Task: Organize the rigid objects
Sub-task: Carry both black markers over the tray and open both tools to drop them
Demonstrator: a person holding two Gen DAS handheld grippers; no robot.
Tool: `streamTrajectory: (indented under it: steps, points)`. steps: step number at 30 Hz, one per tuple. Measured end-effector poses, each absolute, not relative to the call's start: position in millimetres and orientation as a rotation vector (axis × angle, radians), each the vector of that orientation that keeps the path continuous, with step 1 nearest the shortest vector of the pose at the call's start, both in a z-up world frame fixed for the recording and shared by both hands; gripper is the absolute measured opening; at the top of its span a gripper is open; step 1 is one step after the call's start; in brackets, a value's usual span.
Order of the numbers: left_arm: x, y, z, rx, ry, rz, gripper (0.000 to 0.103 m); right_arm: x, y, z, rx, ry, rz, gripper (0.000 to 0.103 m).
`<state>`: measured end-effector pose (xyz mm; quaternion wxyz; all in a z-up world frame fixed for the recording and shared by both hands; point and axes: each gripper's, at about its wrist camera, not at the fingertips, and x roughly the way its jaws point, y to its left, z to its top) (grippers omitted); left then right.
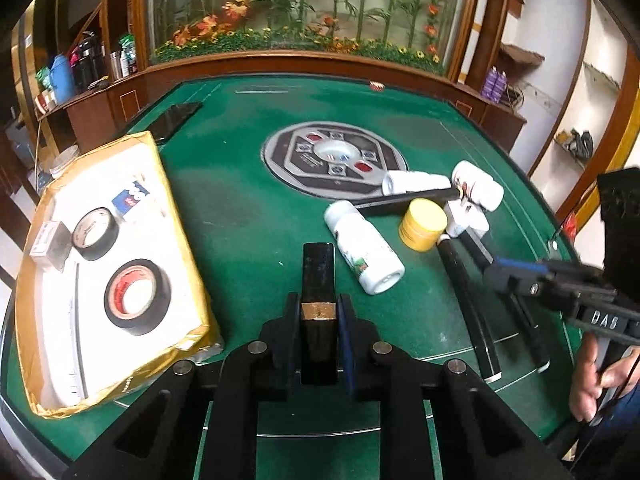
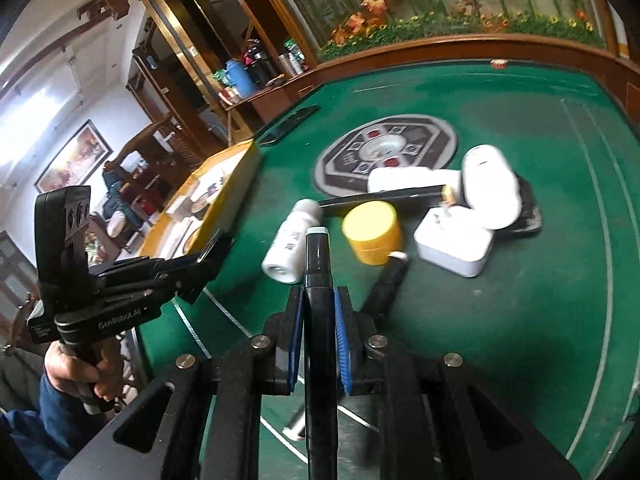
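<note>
Left wrist view: the left tool (image 1: 319, 312) is clamped on a black stick with a gold band (image 1: 318, 276), at lower centre of the frame above the green surface (image 1: 240, 208). At left, a yellow-edged box (image 1: 160, 184) holds 2 tape rolls (image 1: 137, 297). Right of centre lie a white bottle (image 1: 362, 254), a yellow jar (image 1: 423, 230) and more white containers (image 1: 478, 184), close together. Right wrist view: the right tool (image 2: 318, 312) grips a black pen with a pale tip (image 2: 317, 264) at lower centre.
</note>
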<state>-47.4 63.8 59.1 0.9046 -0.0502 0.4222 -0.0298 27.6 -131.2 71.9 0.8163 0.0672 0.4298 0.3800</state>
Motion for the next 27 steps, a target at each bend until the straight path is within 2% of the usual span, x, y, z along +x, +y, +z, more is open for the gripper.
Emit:
streamTrajectory:
  steps: [11, 27]
  points:
    - [-58.9, 93.7, 72.0, -0.172, 0.815, -0.023, 0.018, 30.4, -82.4, 74.7, 0.206, 1.0, 0.941, 0.015]
    - [-81.6, 174.6, 80.5, -0.315, 0.724, 0.105, 0.018, 45.0, 7.2, 88.7, 0.213, 1.017, 1.001, 0.015]
